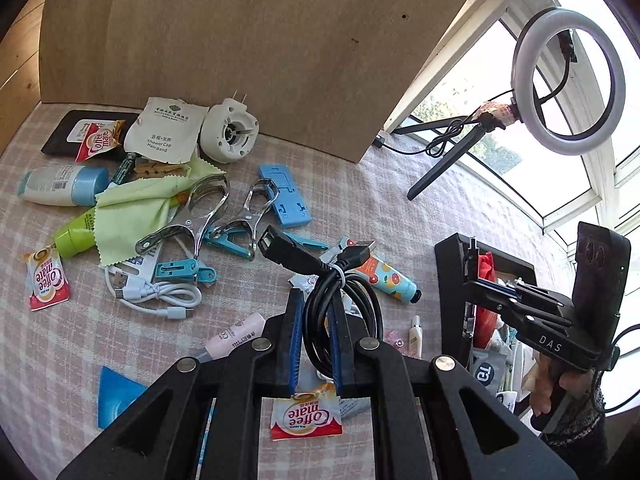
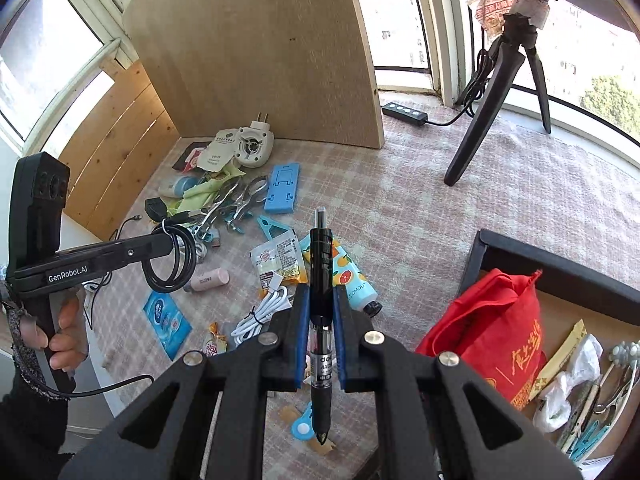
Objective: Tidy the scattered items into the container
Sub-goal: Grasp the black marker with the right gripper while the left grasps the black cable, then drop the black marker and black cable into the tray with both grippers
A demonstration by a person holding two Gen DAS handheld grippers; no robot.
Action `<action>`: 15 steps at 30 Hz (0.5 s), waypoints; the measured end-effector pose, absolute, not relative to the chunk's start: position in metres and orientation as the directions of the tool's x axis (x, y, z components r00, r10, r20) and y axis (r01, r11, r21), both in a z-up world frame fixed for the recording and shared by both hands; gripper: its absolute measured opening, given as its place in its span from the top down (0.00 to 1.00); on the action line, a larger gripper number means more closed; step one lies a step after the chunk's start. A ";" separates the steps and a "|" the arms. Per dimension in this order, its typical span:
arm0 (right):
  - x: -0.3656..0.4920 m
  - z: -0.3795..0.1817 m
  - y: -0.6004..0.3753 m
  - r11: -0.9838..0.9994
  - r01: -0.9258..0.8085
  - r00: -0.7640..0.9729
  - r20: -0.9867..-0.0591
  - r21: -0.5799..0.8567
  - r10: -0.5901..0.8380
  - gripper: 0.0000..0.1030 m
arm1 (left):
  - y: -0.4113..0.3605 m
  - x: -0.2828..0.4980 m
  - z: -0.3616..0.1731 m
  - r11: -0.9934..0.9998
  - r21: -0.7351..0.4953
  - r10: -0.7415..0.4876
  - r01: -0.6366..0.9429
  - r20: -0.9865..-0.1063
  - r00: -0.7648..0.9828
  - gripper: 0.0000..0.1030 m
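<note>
My left gripper (image 1: 316,300) is shut on a coiled black USB cable (image 1: 344,304), lifted above the checked cloth; the right wrist view shows the same coil (image 2: 172,264) hanging from it. My right gripper (image 2: 320,296) is shut on a black pen (image 2: 322,256), which stands upright between the blue pads. The black container (image 2: 560,268) lies at lower right with a red bag (image 2: 496,328) and small items inside. On the cloth lie metal clips (image 1: 200,216), a blue phone stand (image 1: 284,196), a green cloth (image 1: 136,208), a white cable (image 1: 160,292) and a hand cream tube (image 1: 388,276).
An upright wooden board (image 1: 240,52) stands behind the pile. A ring light (image 1: 568,80) on a black tripod (image 2: 492,92) is at the back right by the windows, with a power strip (image 2: 404,113) on the cloth. Coffee creamer sachets (image 1: 306,416) lie near my left gripper.
</note>
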State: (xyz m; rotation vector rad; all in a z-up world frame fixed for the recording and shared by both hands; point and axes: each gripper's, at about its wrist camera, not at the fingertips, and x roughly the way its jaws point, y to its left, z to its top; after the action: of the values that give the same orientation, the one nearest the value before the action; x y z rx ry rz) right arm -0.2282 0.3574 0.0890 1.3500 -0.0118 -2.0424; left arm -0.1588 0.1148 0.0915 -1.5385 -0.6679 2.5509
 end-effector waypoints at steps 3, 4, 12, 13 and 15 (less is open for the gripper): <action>-0.221 0.103 0.389 -0.792 0.489 -0.265 -0.803 0.365 -0.533 0.89 | 0.140 -0.157 0.104 -0.897 -0.434 0.341 0.084 -0.800 -0.494 0.90; -0.219 0.106 0.401 -0.802 0.475 -0.277 -0.803 0.363 -0.527 0.89 | 0.152 -0.157 0.106 -0.894 -0.443 0.360 0.060 -0.793 -0.491 0.90; -0.209 0.119 0.524 -0.909 0.265 -0.385 -0.830 0.320 -0.404 0.89 | 0.258 -0.154 0.117 -0.868 -0.474 0.490 -0.148 -0.771 -0.407 0.90; -0.207 0.120 0.536 -0.918 0.242 -0.395 -0.833 0.313 -0.388 0.89 | 0.271 -0.154 0.119 -0.863 -0.476 0.502 -0.170 -0.768 -0.397 0.90; -0.204 0.121 0.560 -0.933 0.200 -0.412 -0.839 0.298 -0.356 0.89 | 0.296 -0.152 0.121 -0.850 -0.483 0.526 -0.210 -0.762 -0.377 0.90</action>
State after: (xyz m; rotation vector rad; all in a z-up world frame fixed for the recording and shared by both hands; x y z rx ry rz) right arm -0.2045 0.5597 0.1206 1.4700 -0.2155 -2.3829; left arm -0.1523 0.2957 0.1213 -1.4074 -0.4273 2.2484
